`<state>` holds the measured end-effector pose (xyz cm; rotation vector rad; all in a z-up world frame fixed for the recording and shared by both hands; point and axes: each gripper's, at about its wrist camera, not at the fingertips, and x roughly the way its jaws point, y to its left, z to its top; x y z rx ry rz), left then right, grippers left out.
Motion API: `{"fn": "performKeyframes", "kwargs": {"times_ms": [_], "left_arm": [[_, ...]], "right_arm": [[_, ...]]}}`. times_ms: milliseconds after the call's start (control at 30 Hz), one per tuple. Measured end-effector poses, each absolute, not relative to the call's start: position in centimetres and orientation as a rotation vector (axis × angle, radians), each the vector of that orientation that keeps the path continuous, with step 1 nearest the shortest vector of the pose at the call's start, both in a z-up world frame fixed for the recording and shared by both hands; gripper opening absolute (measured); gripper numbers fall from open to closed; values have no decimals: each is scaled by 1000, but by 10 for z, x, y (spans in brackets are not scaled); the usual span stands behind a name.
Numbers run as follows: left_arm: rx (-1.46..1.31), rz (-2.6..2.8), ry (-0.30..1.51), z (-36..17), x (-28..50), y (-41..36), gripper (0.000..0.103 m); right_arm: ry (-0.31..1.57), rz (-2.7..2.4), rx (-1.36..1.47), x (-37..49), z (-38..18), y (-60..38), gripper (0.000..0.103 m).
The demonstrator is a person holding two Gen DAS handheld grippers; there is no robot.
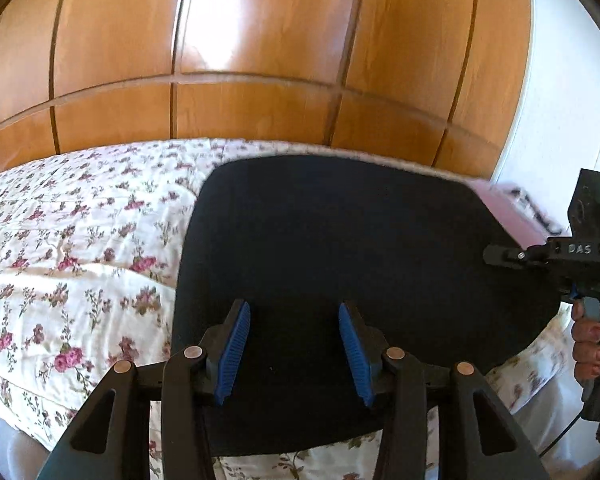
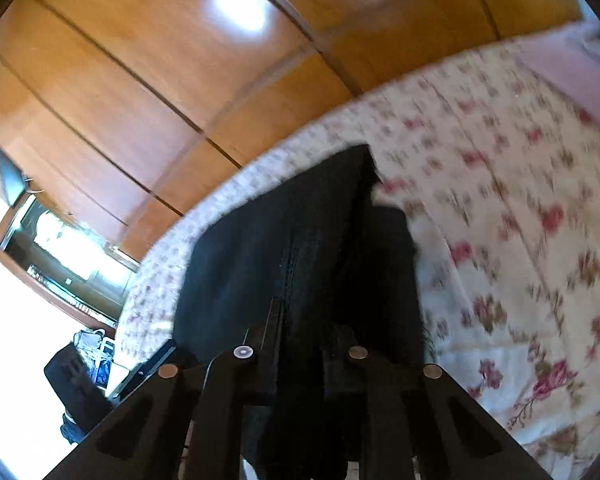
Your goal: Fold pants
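The black pants (image 1: pixel 340 248) lie folded flat on the flowered bedspread (image 1: pixel 80 240). My left gripper (image 1: pixel 294 350) is open with its blue pads (image 1: pixel 234 352) spread above the near part of the pants, holding nothing. My right gripper shows at the right edge of the left wrist view (image 1: pixel 500 257), at the pants' right edge. In the right wrist view the pants (image 2: pixel 300 260) fill the space between the fingers and hide them; the right gripper (image 2: pixel 300 360) appears shut on the cloth.
A wooden wardrobe (image 1: pixel 240 60) stands behind the bed. A white wall (image 1: pixel 560 120) is at the right. A pink pillow (image 1: pixel 512 212) lies beyond the pants. A doorway with a framed opening (image 2: pixel 60 248) and dark bags (image 2: pixel 72 380) show at the left.
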<state>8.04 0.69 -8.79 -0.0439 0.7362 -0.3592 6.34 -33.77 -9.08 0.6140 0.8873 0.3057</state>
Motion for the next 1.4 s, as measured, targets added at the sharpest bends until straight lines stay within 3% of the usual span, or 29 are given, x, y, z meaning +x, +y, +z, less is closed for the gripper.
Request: {"fn": "performKeyframes", "kwargs": {"times_ms": [133,300,467,633,800,1133,1400], "left_arm": [[-25,-351,727,-95,76,5,46],[-32,-353,737,-93,70,8,47],[-111,-377,742,-64,74,25,47],[-111,-381,699,-25,111,22,48],[2,-378,814,-28,172,-13,48],[79,-360,918,-84,229,-35,48],[79,-356,868,-96,233,-36,48]], "right_arm": [[896,293,689,62,-120,-341,17],[883,281,654,54,-116,-340,20],[836,176,516,41,-86,-338,34],[695,137,363,41,-35,-337,34],[743,173,226,91,-14,-304,33],[946,141,95,165,-84,-271,28],[894,112,136,169,-109,-284,28]]}}
